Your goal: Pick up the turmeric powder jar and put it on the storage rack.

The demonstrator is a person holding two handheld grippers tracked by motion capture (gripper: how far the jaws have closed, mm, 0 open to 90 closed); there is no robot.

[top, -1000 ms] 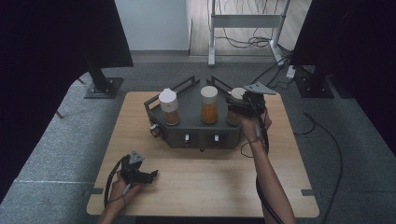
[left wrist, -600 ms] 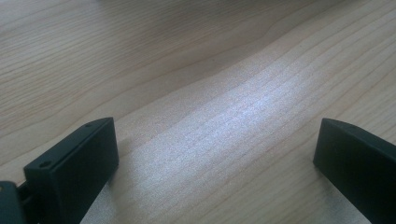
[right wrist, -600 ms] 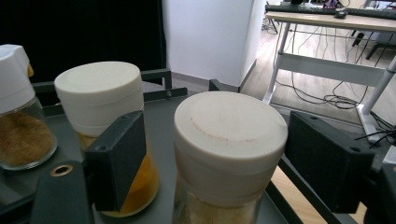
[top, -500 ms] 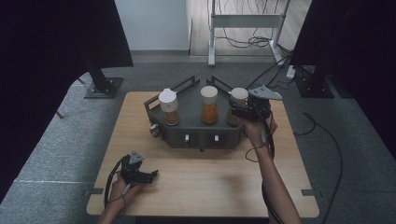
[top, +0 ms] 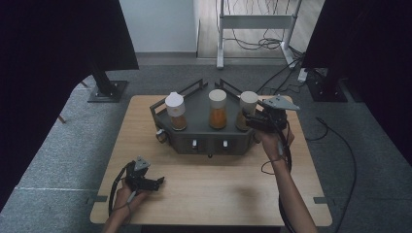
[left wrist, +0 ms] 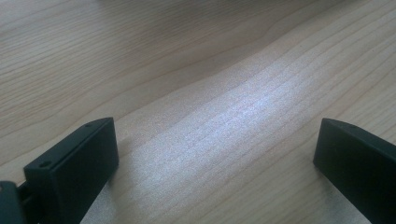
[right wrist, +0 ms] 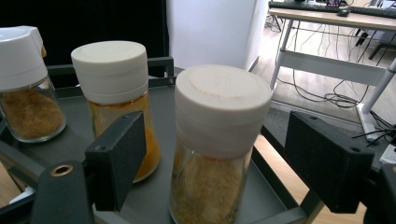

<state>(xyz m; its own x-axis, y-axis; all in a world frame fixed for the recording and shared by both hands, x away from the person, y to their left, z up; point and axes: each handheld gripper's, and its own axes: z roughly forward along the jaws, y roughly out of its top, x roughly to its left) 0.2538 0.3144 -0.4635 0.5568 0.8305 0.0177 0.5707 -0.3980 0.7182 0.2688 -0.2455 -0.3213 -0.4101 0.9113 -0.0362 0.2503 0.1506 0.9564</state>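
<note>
From the high view, three spice jars stand in a row on a dark grey tray (top: 194, 127) at the far side of a wooden table (top: 214, 184). The left jar (top: 176, 111) holds brown powder, the middle jar (top: 217, 108) orange, and the right jar (top: 247, 109) a tan powder. The right gripper (top: 253, 121) is held at the tray's right end, its jaws pointed at the right jar; from this height it is hard to tell whether they touch the glass. The left gripper (top: 154, 183) rests low over the table's near left corner, well apart from the tray. Two hands are in frame, one on each tool.

In the left gripper view, the left gripper (left wrist: 215, 149) has its two black jaws spread wide over bare wood grain, nothing between them.

In the right gripper view, the right gripper (right wrist: 219, 163) has its jaws spread wide, one on either side of the right jar (right wrist: 217, 149), with a gap showing at each side of the cream lid. The middle jar (right wrist: 116, 93) stands just behind the left jaw, and the left jar (right wrist: 25, 84) sits at the picture's left edge.
</note>
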